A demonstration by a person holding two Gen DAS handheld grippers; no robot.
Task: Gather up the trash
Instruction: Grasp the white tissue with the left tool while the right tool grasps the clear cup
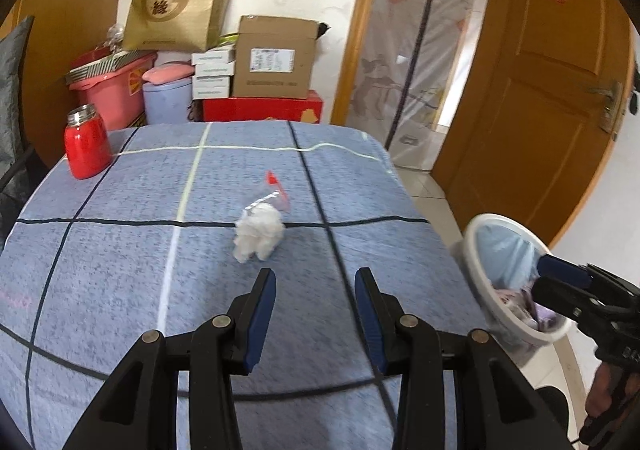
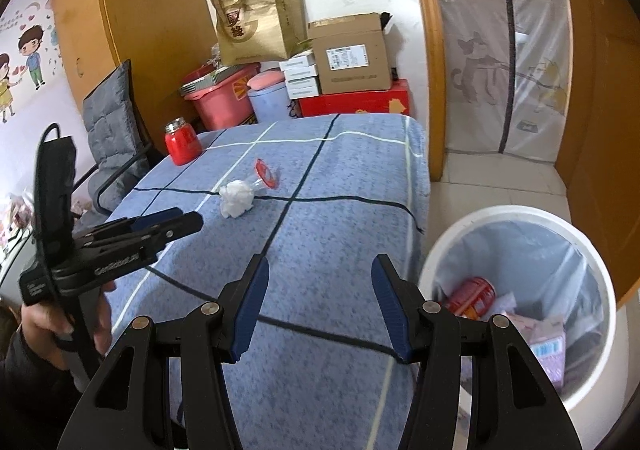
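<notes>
Blue pads line both pairs of black fingers, and both pairs stand apart with nothing between them; the left gripper (image 1: 315, 282) hangs released over the near part of the checked blue cloth (image 1: 120, 270), and the right gripper (image 2: 320, 270) hangs just as slack over the cloth's right edge, beside the bin (image 2: 596, 262). From the left wrist view the right gripper shows only as a cut-off side view across the bin's mouth; from the right wrist view the left gripper is seen side-on with a hand (image 2: 60, 322) around its handle, the sleeve running out of the corner. The white bin stands on the floor just beside the table, lined with a pale bag; a red can (image 2: 472, 296) and some pinkish wrappers lie in it, partly hidden behind the right finger. Farther along the cloth, near its middle, lies a crumpled white tissue (image 1: 259, 236), well apart from either gripper; touching its far side is a clear wrapper with red ends (image 1: 274, 190), its long axis running away from the tissue toward the far edge, its outline hard to make out. At the far left corner stands a red flask (image 1: 86, 144), upright; behind the table, boxes and a gold bag (image 1: 176, 2) are stacked against the wall.
</notes>
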